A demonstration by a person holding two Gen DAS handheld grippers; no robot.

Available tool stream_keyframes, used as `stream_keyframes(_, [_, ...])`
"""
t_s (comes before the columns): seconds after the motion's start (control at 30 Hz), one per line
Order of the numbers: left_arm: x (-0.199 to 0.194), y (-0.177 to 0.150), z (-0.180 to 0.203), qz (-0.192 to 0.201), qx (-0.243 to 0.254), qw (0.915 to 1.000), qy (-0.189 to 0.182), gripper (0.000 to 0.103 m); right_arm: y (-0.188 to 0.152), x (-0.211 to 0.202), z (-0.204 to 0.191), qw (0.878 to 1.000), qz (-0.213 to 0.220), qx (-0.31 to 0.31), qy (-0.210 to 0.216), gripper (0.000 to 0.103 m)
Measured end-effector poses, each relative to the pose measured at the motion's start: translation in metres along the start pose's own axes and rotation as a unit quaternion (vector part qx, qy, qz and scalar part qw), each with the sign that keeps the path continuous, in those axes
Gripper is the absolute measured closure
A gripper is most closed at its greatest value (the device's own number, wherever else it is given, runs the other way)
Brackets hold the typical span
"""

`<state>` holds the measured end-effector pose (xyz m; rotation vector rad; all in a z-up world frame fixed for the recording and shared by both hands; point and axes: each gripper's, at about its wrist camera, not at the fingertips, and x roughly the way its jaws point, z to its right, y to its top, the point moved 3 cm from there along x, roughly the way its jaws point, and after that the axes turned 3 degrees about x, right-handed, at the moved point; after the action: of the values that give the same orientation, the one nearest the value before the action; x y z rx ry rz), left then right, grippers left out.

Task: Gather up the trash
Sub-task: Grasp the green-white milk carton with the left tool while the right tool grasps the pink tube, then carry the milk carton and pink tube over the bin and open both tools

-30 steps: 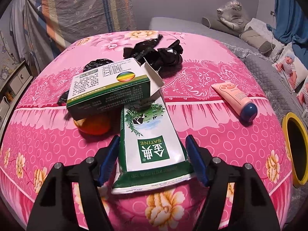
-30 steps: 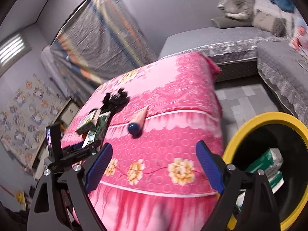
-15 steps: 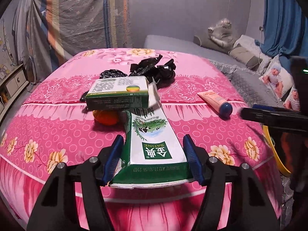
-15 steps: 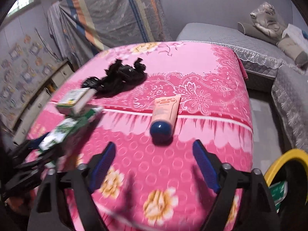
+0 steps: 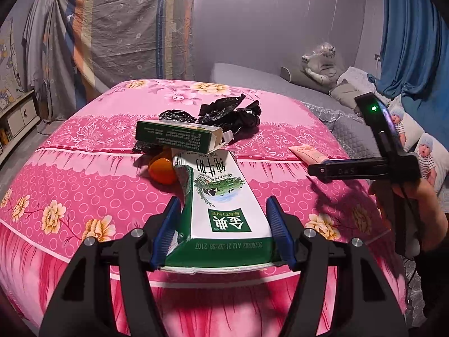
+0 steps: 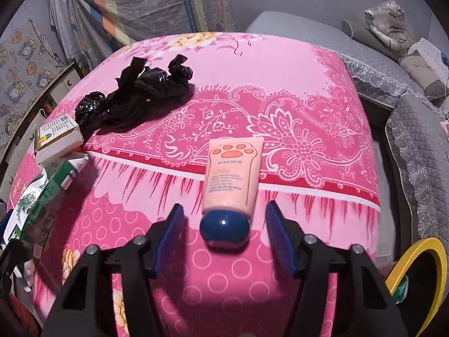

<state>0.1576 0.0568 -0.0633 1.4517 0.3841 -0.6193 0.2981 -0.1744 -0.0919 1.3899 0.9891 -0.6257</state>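
My left gripper (image 5: pixel 223 233) is shut on a green and white milk carton (image 5: pixel 221 205), its blue pads pressing both sides, and holds it tilted above the pink tablecloth (image 5: pixel 84 191). My right gripper (image 6: pixel 224 236) points down over a pink tube (image 6: pixel 234 174) with a dark blue cap (image 6: pixel 224 229). Its jaws are closing with the cap between them, and a gap shows on each side. In the left wrist view the right gripper (image 5: pixel 362 167) reaches in from the right above the tube (image 5: pixel 307 153), with a hand behind it.
A green box (image 5: pixel 179 137) lies over an orange fruit (image 5: pixel 161 168) mid-table, with crumpled black plastic bags (image 5: pixel 224 115) behind. A yellow-rimmed bin (image 6: pixel 421 269) stands on the floor at the table's right corner. A grey sofa (image 6: pixel 407 118) runs along the right.
The left gripper has pulled back and risen with the carton, away from the green box. The right gripper has swung from the bin to over the tube, dropped lower, and its jaws have narrowed.
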Motion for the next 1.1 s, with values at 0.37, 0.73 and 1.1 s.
stream_keyframes(0.37, [-0.017,-0.001,-0.005,0.016,-0.001,0.9997,0.017,0.044,0.002,-0.009,0.002,1.0,0.009,-0.006,-0.009,0.068])
stream_keyframes(0.73, [-0.05,0.013,0.009,0.065,0.024,0.9968,0.038,0.044,-0.028,-0.094,0.005,0.993,0.028,0.013,0.117,0.068])
stream_keyframes(1.1, [-0.062,0.036,0.059,0.096,0.07,0.9929,0.003,0.044,-0.061,-0.164,0.037,0.984,0.087,0.044,0.147,0.068])
